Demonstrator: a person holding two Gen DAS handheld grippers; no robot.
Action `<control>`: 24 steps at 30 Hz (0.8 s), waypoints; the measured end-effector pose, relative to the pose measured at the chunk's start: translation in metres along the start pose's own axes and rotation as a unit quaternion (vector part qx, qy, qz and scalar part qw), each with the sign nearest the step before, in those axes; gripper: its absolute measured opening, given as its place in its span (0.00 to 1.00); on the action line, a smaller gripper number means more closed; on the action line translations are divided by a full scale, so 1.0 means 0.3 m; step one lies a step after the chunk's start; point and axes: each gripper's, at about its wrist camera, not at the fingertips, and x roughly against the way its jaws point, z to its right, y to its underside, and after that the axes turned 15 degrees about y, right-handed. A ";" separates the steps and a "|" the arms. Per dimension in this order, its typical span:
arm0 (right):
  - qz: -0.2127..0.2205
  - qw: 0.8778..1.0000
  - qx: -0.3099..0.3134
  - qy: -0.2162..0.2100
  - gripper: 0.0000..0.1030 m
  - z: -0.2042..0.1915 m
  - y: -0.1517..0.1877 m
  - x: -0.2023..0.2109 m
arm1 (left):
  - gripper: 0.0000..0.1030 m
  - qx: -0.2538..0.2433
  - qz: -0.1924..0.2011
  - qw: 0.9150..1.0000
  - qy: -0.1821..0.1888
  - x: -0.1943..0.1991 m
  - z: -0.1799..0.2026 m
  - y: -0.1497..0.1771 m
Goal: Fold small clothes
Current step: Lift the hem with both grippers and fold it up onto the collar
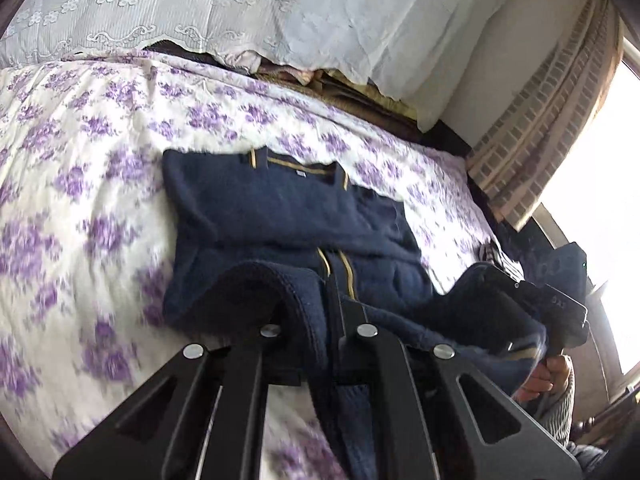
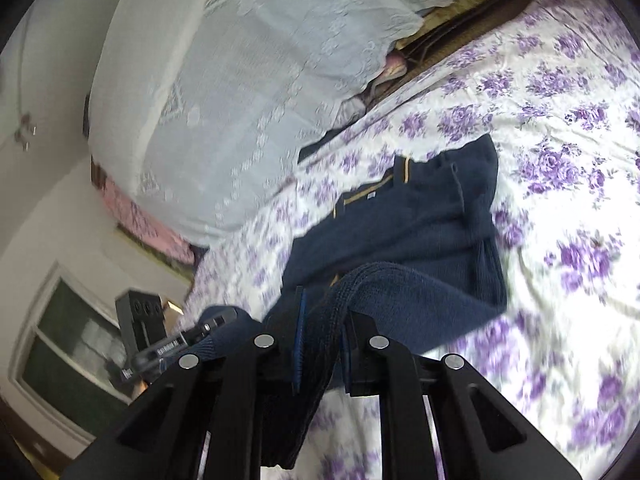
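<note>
A small navy knit sweater [image 1: 280, 208] with tan trim lies on the floral bedspread [image 1: 80, 168], its sides folded inward. My left gripper [image 1: 320, 312] is shut on its lower hem, lifted off the bed. My right gripper [image 2: 324, 320] is shut on the same hem at the other end; the sweater body [image 2: 420, 216] lies beyond it. The right gripper [image 1: 560, 300] also shows at the right of the left wrist view, and the left gripper [image 2: 176, 344] shows at the lower left of the right wrist view.
A white lace cover [image 1: 240, 4] drapes over stacked bedding at the far side of the bed. A curtain [image 1: 552, 120] and a bright window [image 1: 600, 152] stand on the right. The bedspread [image 2: 560, 160] extends around the sweater.
</note>
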 end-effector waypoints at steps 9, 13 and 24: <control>0.013 0.999 -0.050 -0.010 0.14 0.031 -0.167 -0.111 | 0.06 0.008 0.016 1.000 -0.001 -0.074 -0.050 -0.158; 0.013 0.998 -0.066 -0.004 0.14 0.050 -0.253 -0.207 | 0.06 0.008 0.018 1.000 -0.013 -0.134 -0.076 -0.245; -0.020 0.984 -0.175 0.038 0.18 0.316 -0.373 -0.505 | 0.13 0.133 -0.021 0.989 -0.060 -0.383 -0.422 -0.337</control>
